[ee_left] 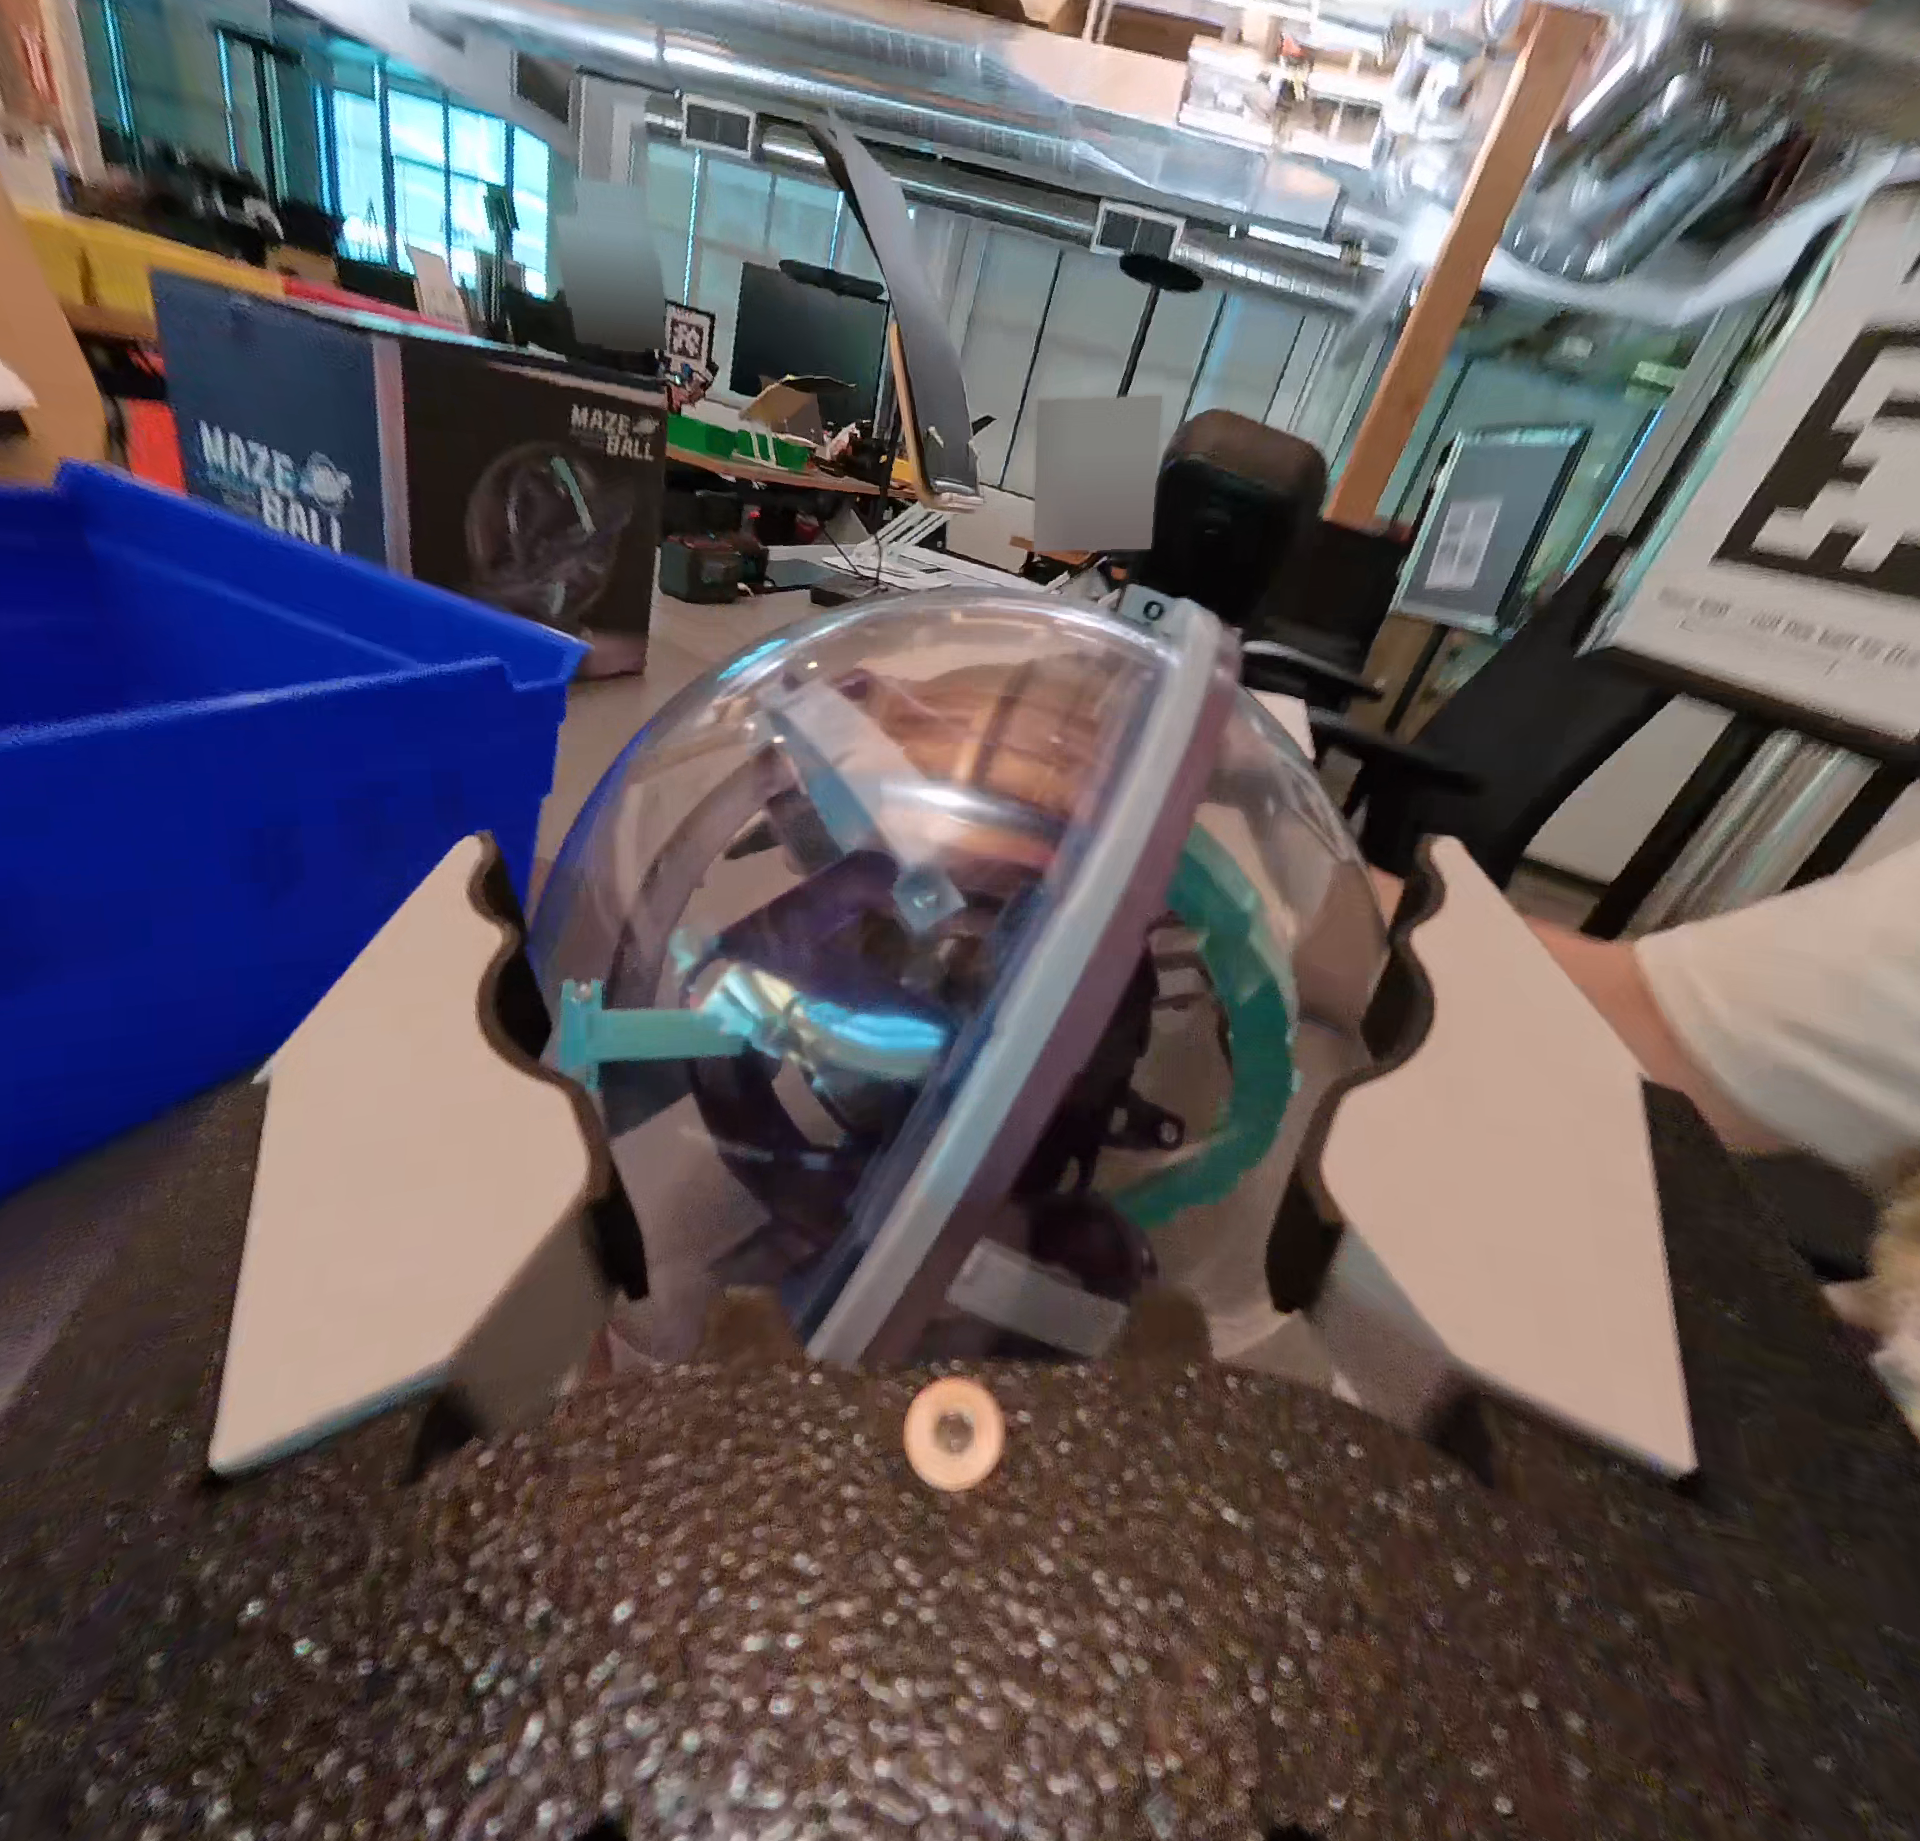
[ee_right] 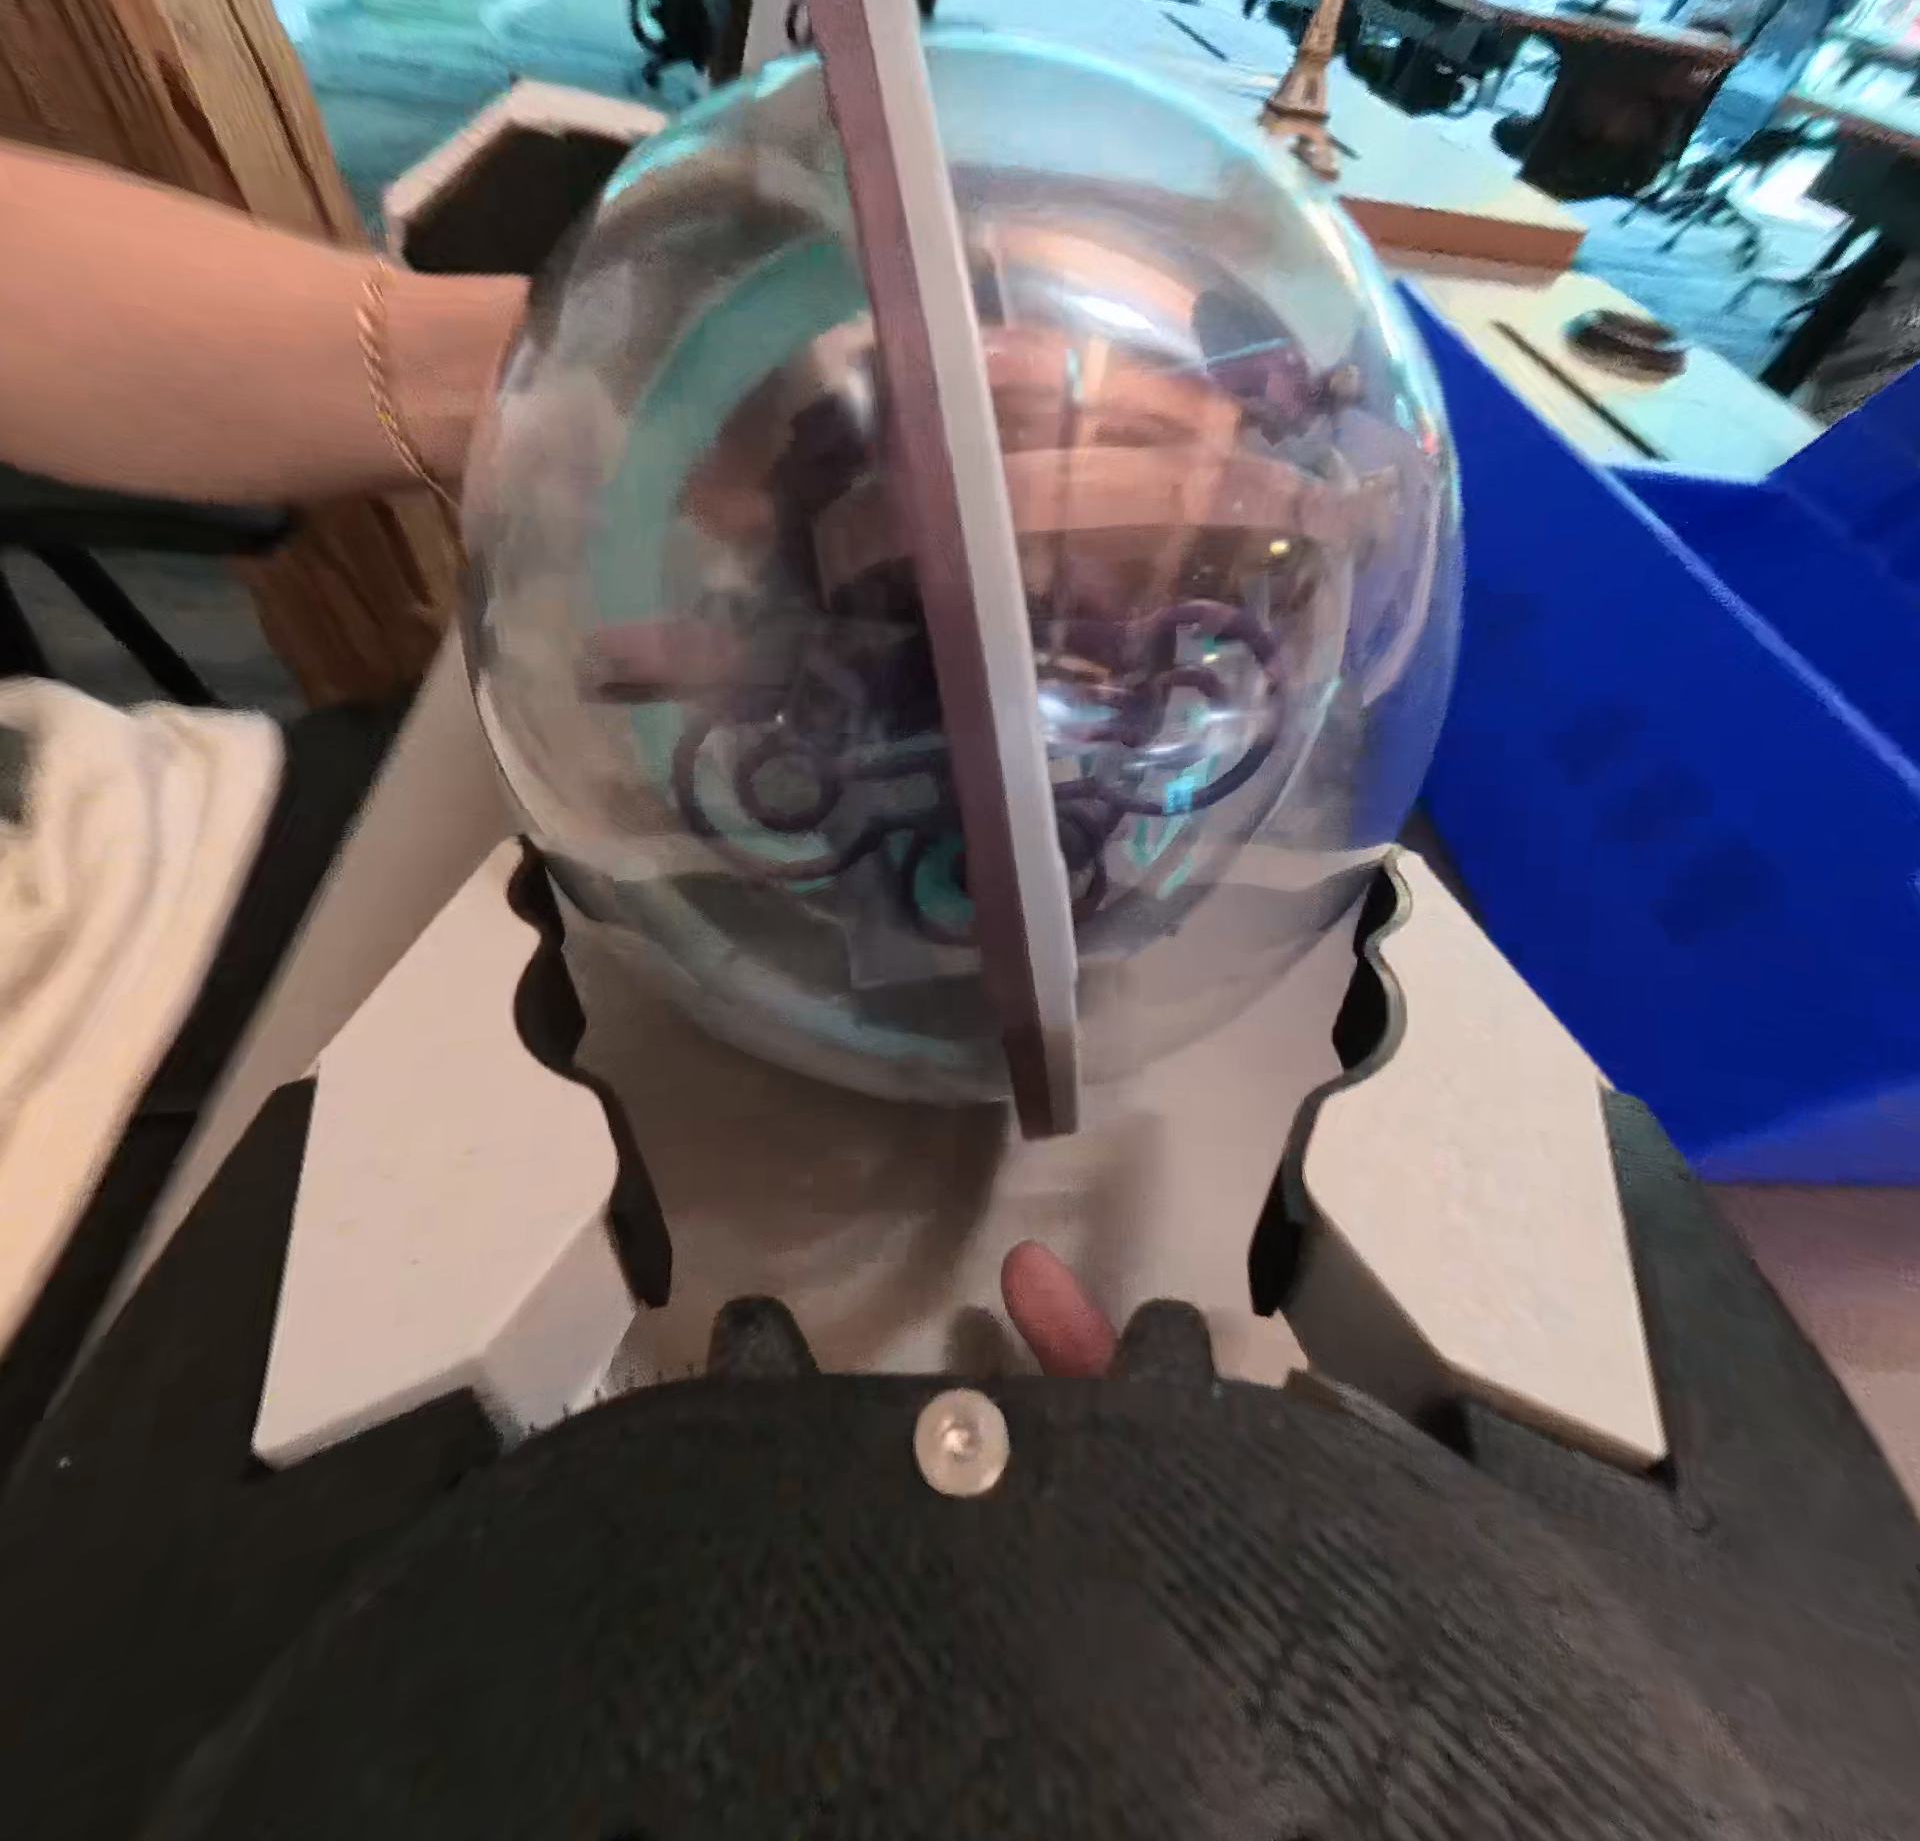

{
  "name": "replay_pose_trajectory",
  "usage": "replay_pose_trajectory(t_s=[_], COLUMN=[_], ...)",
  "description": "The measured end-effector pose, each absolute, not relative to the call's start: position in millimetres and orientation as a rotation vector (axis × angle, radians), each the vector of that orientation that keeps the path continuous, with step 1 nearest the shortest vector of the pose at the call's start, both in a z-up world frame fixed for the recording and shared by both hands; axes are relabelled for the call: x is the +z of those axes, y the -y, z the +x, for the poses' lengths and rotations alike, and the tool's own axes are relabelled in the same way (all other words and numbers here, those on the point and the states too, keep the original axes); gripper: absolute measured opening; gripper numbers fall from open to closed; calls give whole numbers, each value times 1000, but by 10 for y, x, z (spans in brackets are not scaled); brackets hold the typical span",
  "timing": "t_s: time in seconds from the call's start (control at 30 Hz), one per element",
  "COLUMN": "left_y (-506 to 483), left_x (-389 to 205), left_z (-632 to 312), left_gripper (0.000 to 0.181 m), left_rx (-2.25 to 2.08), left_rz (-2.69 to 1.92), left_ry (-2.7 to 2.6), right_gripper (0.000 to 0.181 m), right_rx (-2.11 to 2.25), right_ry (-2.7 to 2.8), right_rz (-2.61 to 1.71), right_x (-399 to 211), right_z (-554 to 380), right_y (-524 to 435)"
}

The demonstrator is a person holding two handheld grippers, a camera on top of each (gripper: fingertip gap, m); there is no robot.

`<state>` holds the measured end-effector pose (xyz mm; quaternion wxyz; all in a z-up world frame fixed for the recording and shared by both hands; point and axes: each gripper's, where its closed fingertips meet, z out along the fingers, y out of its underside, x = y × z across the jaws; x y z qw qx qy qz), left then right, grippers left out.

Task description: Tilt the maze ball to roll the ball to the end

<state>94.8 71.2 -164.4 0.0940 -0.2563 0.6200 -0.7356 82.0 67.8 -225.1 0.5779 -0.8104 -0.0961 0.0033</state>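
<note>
A clear maze ball [ee_left: 935,970], the biggest thing in both wrist views, sits lifted between two hand-held tools, with a blue bin [ee_left: 239,783] close on its left in the left wrist view and on its right [ee_right: 1683,804] in the other. The left tool [ee_left: 961,1043] stands wide, its wavy-edged fingers [ee_left: 416,1147] pressed on either flank of the sphere in a grip. The right tool [ee_right: 961,991] is equally spread, its fingers [ee_right: 436,1147] meeting the ball [ee_right: 956,565] low on its sides. The grey seam ring [ee_right: 935,544] runs nearly upright there and leans up to the right [ee_left: 1049,970] in the left view. Teal and purple tracks [ee_left: 1236,1033] coil inside; the small rolling ball cannot be made out. A printed box [ee_left: 416,482] stands far left on the worktop [ee_left: 727,617].
</note>
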Motion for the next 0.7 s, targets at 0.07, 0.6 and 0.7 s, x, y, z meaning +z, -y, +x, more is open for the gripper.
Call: replay_pose_trajectory(t_s=[0.07,0.6,0.7], left_y=[-706,-602,-511], left_x=[-1554,-376,-199], left_z=[918,641,561], left_gripper=[157,156,156], left_rx=[-2270,-2222,-2241], left_rz=[-894,-1158,-1158], left_ry=[-1819,-1680,-1691], right_gripper=[148,148,148], right_rx=[146,606,649], right_ry=[158,-237,-319], right_rz=[-1745,-1148,-1056], right_x=[-1956,-488,-248], right_z=[719,569,575], right_y=[-696,-548,-440])
